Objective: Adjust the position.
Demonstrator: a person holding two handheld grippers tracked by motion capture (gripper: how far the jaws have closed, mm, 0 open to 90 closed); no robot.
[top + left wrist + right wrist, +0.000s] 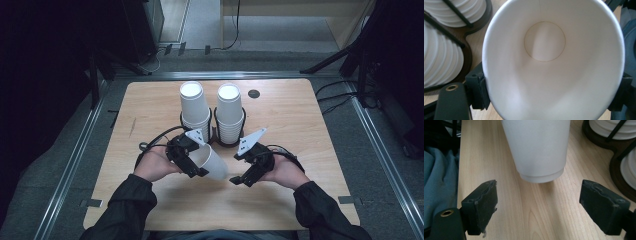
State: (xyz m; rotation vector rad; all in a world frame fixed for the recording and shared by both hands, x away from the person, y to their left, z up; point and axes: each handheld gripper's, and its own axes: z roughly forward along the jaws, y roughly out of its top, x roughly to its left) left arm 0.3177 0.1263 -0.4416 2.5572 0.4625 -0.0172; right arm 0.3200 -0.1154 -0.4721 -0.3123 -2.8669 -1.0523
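Note:
My left gripper (196, 161) is shut on a single white paper cup (210, 162), which lies tilted with its base toward the right. In the left gripper view I look straight into the cup's mouth (549, 62), with the black pads (477, 90) pressed on its rim at both sides. My right gripper (241, 178) stands open just right of the cup's base. In the right gripper view the cup's base (540, 175) hangs above the wood, ahead of the gripper's spread fingertips (484, 205) and apart from them.
Two stacks of upside-down white cups (194, 105) (230, 107) stand in a black double holder (216, 136) behind the grippers. A small black disc (254, 93) lies at the table's far right. The wooden table (150, 110) ends near the person's sleeves.

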